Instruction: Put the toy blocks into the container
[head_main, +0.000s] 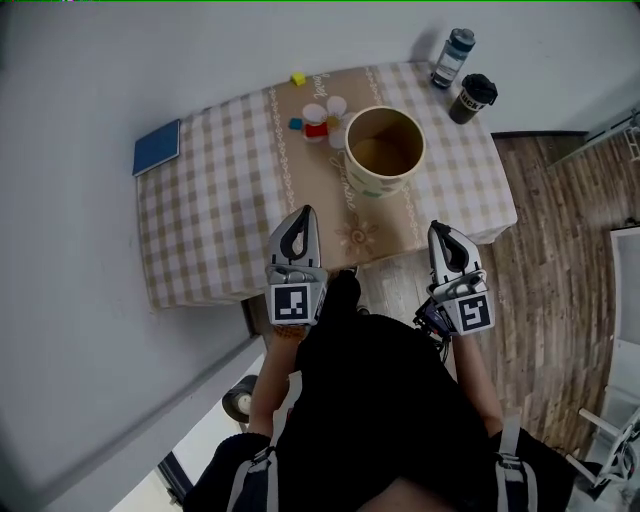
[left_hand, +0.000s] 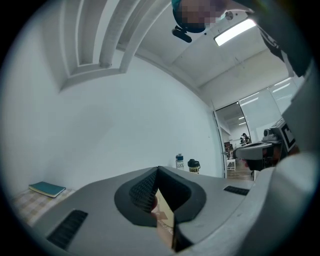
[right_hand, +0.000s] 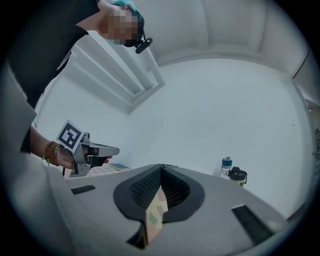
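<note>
Several small toy blocks lie on the checked table: a yellow one (head_main: 298, 78) at the far edge, and a red one (head_main: 316, 130), a blue one (head_main: 296, 124) and pale round pieces (head_main: 314, 112) just left of the container. The container (head_main: 383, 150) is a round beige tub, upright. My left gripper (head_main: 303, 213) hovers over the table's near edge, jaws shut with nothing held (left_hand: 158, 170). Beyond the near right corner, my right gripper (head_main: 437, 228) is also shut and empty (right_hand: 161, 166). Both point towards the tub, well short of the blocks.
A blue book (head_main: 157, 147) lies at the table's left edge. Two bottles, a clear one (head_main: 453, 57) and a dark one (head_main: 472, 98), stand at the far right corner. Wood floor lies right of the table; a white wall runs along its left and far sides.
</note>
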